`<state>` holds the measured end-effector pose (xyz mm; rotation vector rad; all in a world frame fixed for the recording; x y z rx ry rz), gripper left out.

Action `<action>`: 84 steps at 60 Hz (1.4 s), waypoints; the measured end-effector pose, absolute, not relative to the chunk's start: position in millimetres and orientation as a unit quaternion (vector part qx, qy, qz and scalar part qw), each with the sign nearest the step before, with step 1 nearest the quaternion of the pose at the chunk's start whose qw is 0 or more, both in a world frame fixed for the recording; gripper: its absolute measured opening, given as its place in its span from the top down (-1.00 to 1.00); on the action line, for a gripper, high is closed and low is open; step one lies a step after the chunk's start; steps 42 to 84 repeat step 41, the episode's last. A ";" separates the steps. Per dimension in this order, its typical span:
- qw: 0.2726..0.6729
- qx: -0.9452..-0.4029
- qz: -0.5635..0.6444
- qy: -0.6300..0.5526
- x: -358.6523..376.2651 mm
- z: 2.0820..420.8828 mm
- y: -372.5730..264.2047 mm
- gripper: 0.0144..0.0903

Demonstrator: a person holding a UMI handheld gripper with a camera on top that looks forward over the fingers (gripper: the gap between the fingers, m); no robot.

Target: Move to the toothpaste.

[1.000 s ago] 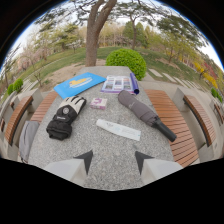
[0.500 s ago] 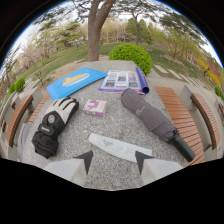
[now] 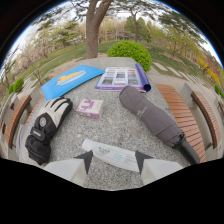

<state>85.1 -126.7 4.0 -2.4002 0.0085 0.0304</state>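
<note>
**Toothpaste between the open fingers, ready for a mid-body pinch**

The gripper (image 3: 112,161) has its two fingers spread apart, holding nothing, their dark tips pointing forward over the speckled stone table (image 3: 120,125). The toothpaste (image 3: 112,154) lies flat on the table right at the tips, a long white tube or slim carton set crosswise and slightly slanted, so that its middle sits in the gap between the fingers while its ends run out past each tip. Whether either tip touches it cannot be told.

By its look the toothpaste is light and narrow. If it is a tube, the body would be soft and give under pressure, with a smooth, somewhat slippery skin; a hard squeeze could dent it or push paste toward the cap. The likely best hold is across the narrow width near the middle, where it balances, with moderate force. As it lies across the fingers' line, the gripper would probably need to turn to pinch the short sides.

Just beyond, a small purple-and-white box (image 3: 90,107) rests on the table. To its left lies a black-and-white glove (image 3: 46,130), to its right a folded grey umbrella (image 3: 155,120). Farther off sit a blue folder (image 3: 70,80) and a printed booklet (image 3: 120,78), with wooden benches (image 3: 182,115) around the table and trees behind.
</note>
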 end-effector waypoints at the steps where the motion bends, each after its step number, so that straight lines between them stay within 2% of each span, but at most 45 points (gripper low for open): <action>1: 0.362 -0.932 0.012 0.003 85.0 3.8 -126.8 -0.83; 84: 0.360 -0.933 0.016 0.006 81.7 -0.6 -125.9 -0.83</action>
